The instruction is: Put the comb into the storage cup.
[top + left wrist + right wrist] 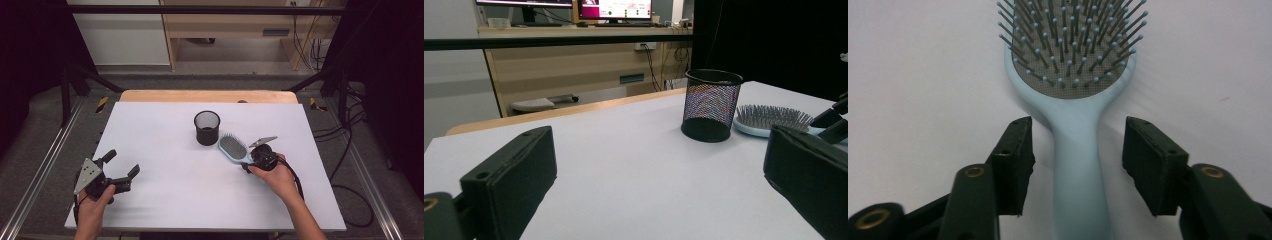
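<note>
Right gripper (1075,160) straddling, unclenched, hairbrush (1078,130) handle for pickup; mesh cup (207,127) at brush's ten o'clock; left gripper (123,167) released, idle.

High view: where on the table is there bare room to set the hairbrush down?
The wide middle of the table, between the left gripper and the mesh cup, is bare, as is the near edge. It is crowded where the hairbrush lies close beside the cup, with the right gripper at its handle.
</note>
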### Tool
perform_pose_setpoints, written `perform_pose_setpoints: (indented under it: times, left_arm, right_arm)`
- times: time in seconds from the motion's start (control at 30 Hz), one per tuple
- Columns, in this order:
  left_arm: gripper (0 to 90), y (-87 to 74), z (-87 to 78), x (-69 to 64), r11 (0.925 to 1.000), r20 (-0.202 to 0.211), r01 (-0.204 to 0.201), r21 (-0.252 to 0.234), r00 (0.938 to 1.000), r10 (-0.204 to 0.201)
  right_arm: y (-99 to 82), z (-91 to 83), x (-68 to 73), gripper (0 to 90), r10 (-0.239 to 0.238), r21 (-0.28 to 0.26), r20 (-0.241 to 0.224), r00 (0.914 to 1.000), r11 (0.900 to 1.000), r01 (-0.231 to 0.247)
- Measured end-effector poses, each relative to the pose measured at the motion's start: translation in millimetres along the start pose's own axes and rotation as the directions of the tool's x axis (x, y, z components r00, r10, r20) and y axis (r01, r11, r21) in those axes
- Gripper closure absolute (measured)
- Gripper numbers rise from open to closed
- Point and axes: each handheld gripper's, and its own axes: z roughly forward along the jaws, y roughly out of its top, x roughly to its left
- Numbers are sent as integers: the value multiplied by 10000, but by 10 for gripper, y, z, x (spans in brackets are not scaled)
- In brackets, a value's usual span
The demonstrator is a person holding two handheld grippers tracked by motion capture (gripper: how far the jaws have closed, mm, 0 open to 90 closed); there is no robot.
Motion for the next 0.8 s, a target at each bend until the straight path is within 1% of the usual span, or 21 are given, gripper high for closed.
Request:
perform_pose_setpoints:
  times: [0.07, 0.1, 0.17, 0.27, 0.43, 0.63, 0.8]
  left_arm:
    - [8, -1, -2, 5, 10000, -18, 22, -6, 10000, -22]
    - [9, -1, -4, 9, 10000, -23, 31, -8, 10000, -31]
    - [9, -2, -8, 17, 10000, -50, 76, -25, 10000, -76]
    - [9, -2, -10, 23, 10000, -62, 84, -28, 9999, -85]
    - [8, -2, -7, 18, 10000, -49, 72, -25, 10000, -72]
    - [8, -3, -5, 19, 10000, -56, 54, 0, 10000, -54]
    - [9, -3, -5, 18, 10000, -52, 52, 3, 10000, -52]
  right_arm:
    - [17, 9, 9, 512, -15, 145, 1, 10000, 9999, 15]
    - [22, 15, 8, 525, -91, 161, 27, 10000, 9998, 91]
    - [29, 23, 15, 548, -53, 206, 35, 10000, 9998, 52]
    - [23, 42, 14, 571, -121, 296, 52, 9999, 9995, 119]
    - [23, 40, 10, 597, -139, 304, 77, 9999, 9994, 136]
    - [17, 45, 20, 613, -395, 264, 203, 9990, 9989, 390]
    - [16, 42, 42, 662, -459, 288, 167, 9988, 9986, 454]
